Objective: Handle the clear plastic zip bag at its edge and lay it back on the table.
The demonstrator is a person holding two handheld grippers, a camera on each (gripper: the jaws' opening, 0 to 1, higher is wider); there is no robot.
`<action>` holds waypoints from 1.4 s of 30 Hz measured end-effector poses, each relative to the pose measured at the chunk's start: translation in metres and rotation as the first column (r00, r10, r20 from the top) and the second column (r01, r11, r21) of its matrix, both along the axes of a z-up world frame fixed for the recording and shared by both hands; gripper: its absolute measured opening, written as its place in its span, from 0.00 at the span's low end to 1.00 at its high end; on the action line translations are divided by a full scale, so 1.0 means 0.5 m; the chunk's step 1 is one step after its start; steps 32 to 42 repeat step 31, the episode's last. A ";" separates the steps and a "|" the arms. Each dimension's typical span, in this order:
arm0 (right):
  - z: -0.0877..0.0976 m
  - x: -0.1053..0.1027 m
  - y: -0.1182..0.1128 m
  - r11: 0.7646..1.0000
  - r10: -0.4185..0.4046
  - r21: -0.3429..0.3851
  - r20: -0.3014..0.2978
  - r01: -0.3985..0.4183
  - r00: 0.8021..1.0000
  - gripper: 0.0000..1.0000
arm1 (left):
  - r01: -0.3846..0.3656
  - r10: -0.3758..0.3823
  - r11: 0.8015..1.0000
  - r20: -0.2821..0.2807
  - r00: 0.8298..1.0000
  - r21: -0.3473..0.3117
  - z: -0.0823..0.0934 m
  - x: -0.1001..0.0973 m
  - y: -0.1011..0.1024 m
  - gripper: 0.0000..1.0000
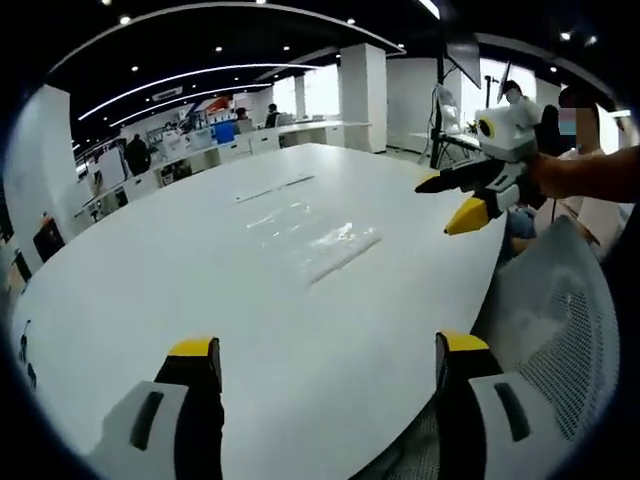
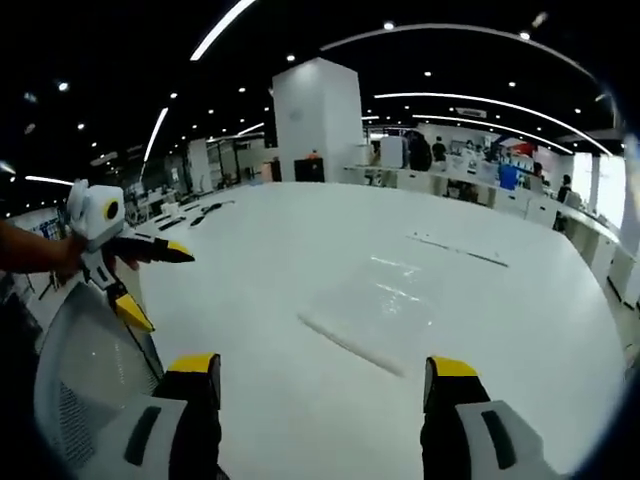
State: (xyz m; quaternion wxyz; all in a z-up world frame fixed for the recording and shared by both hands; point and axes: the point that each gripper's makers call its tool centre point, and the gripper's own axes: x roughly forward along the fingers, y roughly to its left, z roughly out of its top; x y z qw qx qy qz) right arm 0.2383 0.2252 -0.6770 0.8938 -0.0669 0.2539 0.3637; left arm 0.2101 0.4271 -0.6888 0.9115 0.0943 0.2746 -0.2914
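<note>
The clear zip bag (image 1: pixel 310 235), hard to make out against the white table (image 1: pixel 150 270) save for glints and its zip strip, is seen flat mid-table, well ahead of the left gripper (image 1: pixel 325 365) and right gripper (image 2: pixel 325 380), both held spread and empty near the table's edge.

It was a large open-plan office. A broad white table (image 1: pixel 300 330) stood under long ceiling light strips (image 2: pixel 225 25), a square white pillar (image 2: pixel 318 120) rose behind, and rows of desks (image 1: pixel 210 150) with seated people lined the background.
</note>
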 end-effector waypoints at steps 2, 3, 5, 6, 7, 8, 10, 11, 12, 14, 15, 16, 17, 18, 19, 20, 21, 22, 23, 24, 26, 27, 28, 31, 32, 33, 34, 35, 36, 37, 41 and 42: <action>-0.002 -0.014 -0.009 1.000 -0.009 -0.007 0.009 0.009 1.000 0.83 | -0.002 0.002 1.000 0.008 1.000 0.013 -0.001 -0.007 0.004 0.87; 0.002 -0.020 -0.014 1.000 -0.015 0.003 0.010 0.015 1.000 0.84 | -0.005 0.005 1.000 0.008 1.000 0.018 -0.002 -0.013 0.005 0.87; 0.011 -0.024 -0.019 0.999 -0.031 0.030 0.037 0.030 0.999 0.88 | -0.009 0.009 1.000 0.010 1.000 0.015 0.000 -0.021 0.005 0.87; 0.014 -0.031 -0.025 0.998 -0.047 0.038 0.037 0.045 0.998 0.90 | -0.010 0.010 1.000 0.015 1.000 0.015 0.000 -0.024 0.004 0.87; 0.015 -0.035 -0.028 0.998 -0.056 0.044 0.040 0.055 0.998 0.91 | -0.010 0.009 1.000 0.023 1.000 0.020 -0.005 -0.026 0.008 0.87; 0.012 -0.039 -0.035 0.997 -0.065 0.048 0.042 0.063 0.997 0.91 | -0.009 0.008 1.000 0.026 1.000 0.025 -0.009 -0.027 0.010 0.86; 0.007 -0.044 -0.041 0.996 -0.083 0.048 0.044 0.081 0.996 0.91 | -0.016 0.016 1.000 0.026 1.000 0.027 -0.018 -0.031 0.015 0.85; 0.004 -0.047 -0.041 0.995 -0.089 0.048 0.040 0.087 0.995 0.91 | -0.023 0.022 0.999 0.033 0.999 0.024 -0.019 -0.033 0.015 0.85; -0.003 -0.050 -0.043 0.994 -0.100 0.043 0.039 0.098 0.994 0.92 | -0.031 0.030 0.999 0.039 0.999 0.016 -0.019 -0.034 0.015 0.84; -0.014 -0.053 -0.047 0.993 -0.117 0.038 0.040 0.115 0.992 0.92 | -0.060 0.062 0.998 0.047 0.997 -0.024 -0.020 -0.032 0.016 0.84; -0.016 -0.052 -0.048 0.991 -0.129 0.049 0.040 0.127 0.991 0.93 | -0.076 0.079 0.996 0.049 0.996 -0.045 -0.021 -0.030 0.017 0.84; -0.021 -0.051 -0.048 0.989 -0.139 0.056 0.038 0.137 0.990 0.93 | -0.078 0.080 0.996 0.047 0.996 -0.037 -0.025 -0.031 0.020 0.83; -0.025 -0.051 -0.047 0.989 -0.141 0.055 0.036 0.139 0.989 0.95 | -0.076 0.077 0.997 0.052 0.996 -0.019 -0.027 -0.031 0.019 0.83; -0.030 -0.050 -0.048 0.988 -0.147 0.052 0.038 0.145 0.988 0.96 | -0.066 0.067 0.998 0.065 0.996 -0.004 -0.027 -0.030 0.018 0.83; -0.035 -0.050 -0.047 0.988 -0.149 0.051 0.040 0.147 0.988 0.97 | -0.052 0.052 0.999 0.085 0.995 -0.007 -0.023 -0.030 0.009 0.84; -0.033 -0.052 -0.045 0.987 -0.150 0.057 0.036 0.148 0.988 0.96 | -0.052 0.053 0.999 0.080 0.995 -0.013 -0.026 -0.031 0.004 0.85; -0.030 -0.051 -0.046 0.986 -0.158 0.063 0.031 0.155 0.987 0.95 | -0.052 0.053 0.999 0.057 0.997 -0.012 -0.034 -0.032 0.006 0.85; -0.030 -0.049 -0.048 0.985 -0.160 0.064 0.033 0.157 0.987 0.95 | -0.055 0.055 0.998 0.046 0.997 -0.014 -0.037 -0.033 0.006 0.86; -0.034 -0.042 -0.057 0.984 -0.169 0.067 0.040 0.166 0.985 0.94 | -0.059 0.060 0.998 0.045 0.997 -0.026 -0.037 -0.031 0.006 0.87; -0.037 -0.041 -0.058 0.984 -0.171 0.066 0.036 0.168 0.985 0.92 | -0.059 0.061 0.998 0.046 0.997 -0.030 -0.037 -0.030 0.006 0.88; -0.050 -0.043 -0.062 0.983 -0.173 0.067 -0.001 0.172 0.985 0.88 | -0.054 0.055 0.998 0.053 0.997 -0.023 -0.036 -0.031 0.002 0.87; -0.049 -0.043 -0.062 0.982 -0.175 0.071 -0.002 0.175 0.984 0.88 | -0.053 0.054 0.998 0.056 0.997 -0.017 -0.035 -0.031 0.001 0.87; -0.048 -0.044 -0.061 0.982 -0.175 0.075 0.001 0.174 0.985 0.89 | -0.054 0.055 0.998 0.058 0.997 -0.015 -0.034 -0.031 0.002 0.87; -0.048 -0.042 -0.059 0.986 -0.162 0.049 0.028 0.160 0.986 0.90 | -0.063 0.064 0.998 0.070 0.996 -0.016 -0.031 -0.027 0.005 0.87; -0.048 -0.042 -0.059 0.986 -0.162 0.049 0.028 0.160 0.986 0.90 | -0.063 0.064 0.998 0.070 0.996 -0.016 -0.031 -0.027 0.005 0.87; -0.048 -0.042 -0.059 0.986 -0.162 0.049 0.028 0.160 0.986 0.90 | -0.063 0.064 0.998 0.070 0.996 -0.016 -0.031 -0.027 0.005 0.87; -0.048 -0.042 -0.059 0.986 -0.162 0.049 0.028 0.160 0.986 0.90 | -0.063 0.064 0.998 0.070 0.996 -0.016 -0.031 -0.027 0.005 0.87; -0.048 -0.042 -0.059 0.986 -0.162 0.049 0.028 0.160 0.986 0.90 | -0.063 0.064 0.998 0.070 0.996 -0.016 -0.031 -0.027 0.005 0.87; -0.048 -0.042 -0.059 0.986 -0.162 0.049 0.028 0.160 0.986 0.90 | -0.063 0.064 0.998 0.070 0.996 -0.016 -0.031 -0.027 0.005 0.87; -0.048 -0.042 -0.059 0.986 -0.162 0.049 0.028 0.160 0.986 0.90 | -0.063 0.064 0.998 0.070 0.996 -0.016 -0.031 -0.027 0.005 0.87; -0.048 -0.042 -0.059 0.986 -0.162 0.049 0.028 0.160 0.986 0.90 | -0.063 0.064 0.998 0.070 0.996 -0.016 -0.031 -0.027 0.005 0.87; -0.048 -0.042 -0.059 0.986 -0.162 0.049 0.028 0.160 0.986 0.90 | -0.063 0.064 0.998 0.070 0.996 -0.016 -0.031 -0.027 0.005 0.87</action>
